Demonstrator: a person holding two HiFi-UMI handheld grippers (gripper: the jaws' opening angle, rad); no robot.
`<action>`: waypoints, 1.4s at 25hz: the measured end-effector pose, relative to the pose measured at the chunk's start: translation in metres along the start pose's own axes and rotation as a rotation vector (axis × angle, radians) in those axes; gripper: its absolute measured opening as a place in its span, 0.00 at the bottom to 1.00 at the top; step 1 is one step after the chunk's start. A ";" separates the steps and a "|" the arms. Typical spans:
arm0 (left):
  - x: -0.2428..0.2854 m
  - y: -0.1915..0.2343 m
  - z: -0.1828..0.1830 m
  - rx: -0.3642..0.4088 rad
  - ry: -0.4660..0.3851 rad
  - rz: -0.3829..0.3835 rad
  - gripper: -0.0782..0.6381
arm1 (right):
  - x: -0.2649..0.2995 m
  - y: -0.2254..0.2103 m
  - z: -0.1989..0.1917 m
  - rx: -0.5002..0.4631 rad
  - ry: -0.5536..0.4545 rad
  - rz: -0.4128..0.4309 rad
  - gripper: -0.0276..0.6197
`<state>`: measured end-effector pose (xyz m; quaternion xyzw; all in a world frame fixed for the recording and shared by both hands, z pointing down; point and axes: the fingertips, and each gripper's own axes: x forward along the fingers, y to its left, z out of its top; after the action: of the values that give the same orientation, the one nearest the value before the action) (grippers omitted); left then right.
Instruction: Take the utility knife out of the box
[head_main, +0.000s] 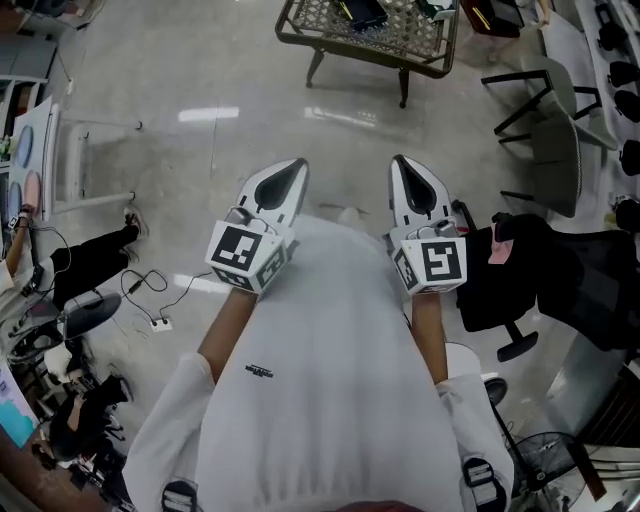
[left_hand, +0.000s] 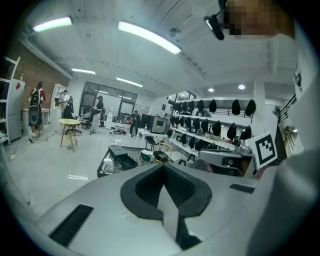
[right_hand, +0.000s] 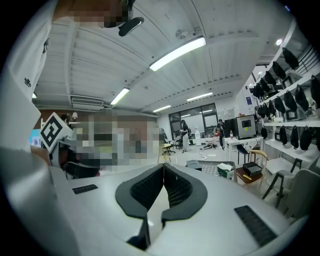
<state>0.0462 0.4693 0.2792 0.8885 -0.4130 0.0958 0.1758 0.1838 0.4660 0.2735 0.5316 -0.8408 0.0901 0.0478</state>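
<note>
Grippers are both held close to the person's chest, side by side and apart, noses pointing away from the body. L gripper (left_hand: 163, 166): jaws together, dark pads meeting at the tip, nothing btwn them. R gripper (right_hand: 163, 165): same, jaws closed tip to tip, empty. Each carries its marker cube at the rear, L cube (head_main: 245, 256) and R cube (head_main: 432, 264), just above the bare forearms. White shirt (head_main: 330, 390) fills the lower middle of the head view.

Mesh table (head_main: 345, 50) w/ dark metal legs stands well ahead of both grippers, at the top edge of the head view. Black box (head_main: 362, 12) lies on its mesh top, w/ a few smaller items beside it; too small to name. Utility knife can't be made out in any view, so whether it sits in that box I can't tell. Neither gripper is near the table.

Floor (head_main: 200, 120) is pale, glossy concrete. Cables and a power strip (head_main: 160, 322) lie on it to the L. Black office chair (head_main: 540, 275) draped w/ dark cloth stands just R of the R gripper; grey chair (head_main: 555, 150) is farther off.

In the L gripper view, a round wooden table (left_hand: 70, 123) and several people stand far back; wall shelves (left_hand: 210, 135) hold rows of dark objects.
</note>
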 end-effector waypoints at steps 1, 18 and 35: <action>0.000 0.000 -0.002 -0.001 0.006 0.007 0.11 | -0.001 -0.002 -0.001 0.008 -0.001 0.004 0.04; 0.087 0.116 0.036 -0.057 0.010 -0.024 0.11 | 0.149 -0.020 0.011 0.100 0.024 0.035 0.04; 0.182 0.315 0.141 -0.021 0.007 -0.132 0.11 | 0.372 -0.042 0.064 0.088 0.038 -0.096 0.04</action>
<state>-0.0757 0.0985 0.2807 0.9115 -0.3538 0.0828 0.1927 0.0624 0.1065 0.2804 0.5712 -0.8085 0.1344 0.0446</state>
